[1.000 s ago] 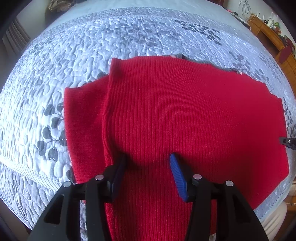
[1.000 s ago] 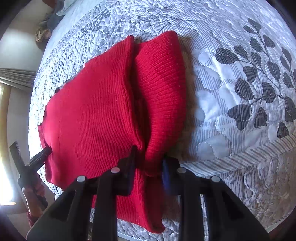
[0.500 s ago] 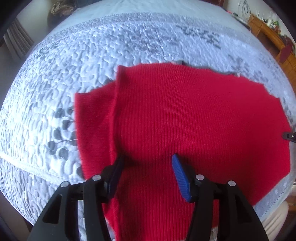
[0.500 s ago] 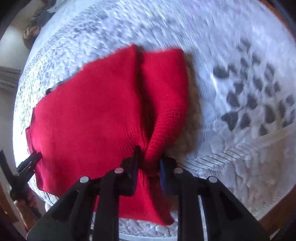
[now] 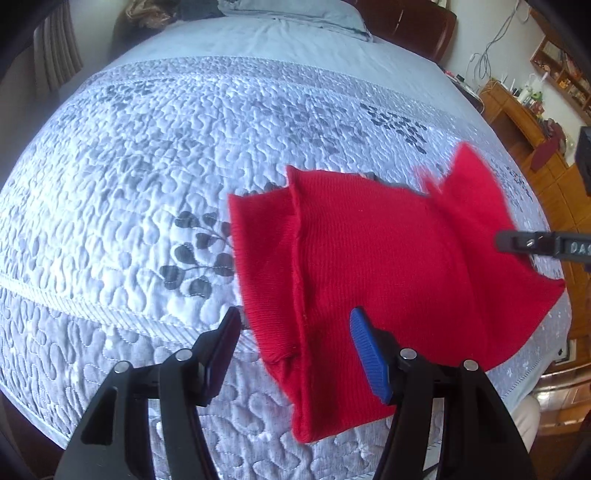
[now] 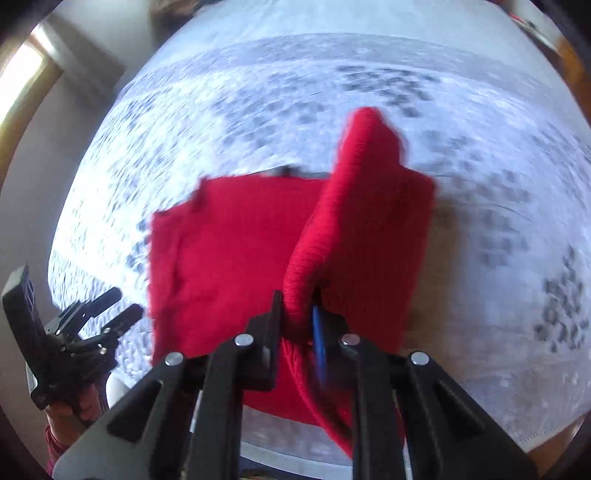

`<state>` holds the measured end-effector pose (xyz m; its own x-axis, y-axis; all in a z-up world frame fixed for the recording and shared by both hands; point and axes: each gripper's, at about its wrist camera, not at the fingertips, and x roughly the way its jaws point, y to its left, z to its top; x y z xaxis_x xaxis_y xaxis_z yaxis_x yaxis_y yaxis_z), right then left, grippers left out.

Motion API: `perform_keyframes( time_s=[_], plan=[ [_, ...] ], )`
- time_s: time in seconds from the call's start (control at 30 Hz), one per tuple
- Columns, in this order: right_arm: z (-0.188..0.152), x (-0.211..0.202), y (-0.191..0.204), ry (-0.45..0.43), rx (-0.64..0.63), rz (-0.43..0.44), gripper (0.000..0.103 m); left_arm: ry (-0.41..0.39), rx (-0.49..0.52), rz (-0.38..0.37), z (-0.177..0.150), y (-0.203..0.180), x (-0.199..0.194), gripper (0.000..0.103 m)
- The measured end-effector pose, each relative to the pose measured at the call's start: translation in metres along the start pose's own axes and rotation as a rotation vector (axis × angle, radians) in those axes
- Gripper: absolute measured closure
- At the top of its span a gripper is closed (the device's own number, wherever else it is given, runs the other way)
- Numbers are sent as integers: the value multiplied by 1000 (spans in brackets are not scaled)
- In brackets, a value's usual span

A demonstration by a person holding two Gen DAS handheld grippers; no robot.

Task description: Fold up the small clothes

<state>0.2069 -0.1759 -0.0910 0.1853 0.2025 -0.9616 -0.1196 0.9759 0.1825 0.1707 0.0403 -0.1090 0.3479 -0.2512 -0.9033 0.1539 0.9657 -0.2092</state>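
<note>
A red ribbed knit garment [image 5: 369,258] lies on the quilted bedspread, its left sleeve folded in. My left gripper [image 5: 291,347] hovers above the garment's near left edge with its jaws opening; the cloth lies below them and the pads press on nothing. My right gripper [image 6: 299,325] is pinching a thick fold of the red garment [image 6: 332,221] and its jaws are closing on it; that fold rises off the bed toward the middle. The right gripper [image 5: 535,245] also pokes into the left wrist view from the right edge. In the right wrist view the left gripper [image 6: 107,314] shows at lower left, held by a hand.
The white and grey quilted bedspread [image 5: 147,166] with dark leaf prints covers the bed. Pillows [image 5: 288,14] lie at the far end. Wooden furniture [image 5: 524,122] with small items stands at the right. The bed's near edge runs below the grippers.
My left gripper has let go of the cloth, risen and pulled back left. My right gripper has lifted the garment's right side and carried it toward the middle, closing tighter on the fold.
</note>
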Motion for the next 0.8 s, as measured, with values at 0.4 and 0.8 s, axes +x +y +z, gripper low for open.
perform_keyframes(
  time_s=[0.4, 0.8],
  plan=[
    [-42, -10, 14, 5, -125, 46, 58, 41, -86, -39, -1, 20, 6, 41],
    [-134, 20, 53, -3, -374, -32, 41, 102, -81, -51, 23, -23, 8, 40]
  ],
)
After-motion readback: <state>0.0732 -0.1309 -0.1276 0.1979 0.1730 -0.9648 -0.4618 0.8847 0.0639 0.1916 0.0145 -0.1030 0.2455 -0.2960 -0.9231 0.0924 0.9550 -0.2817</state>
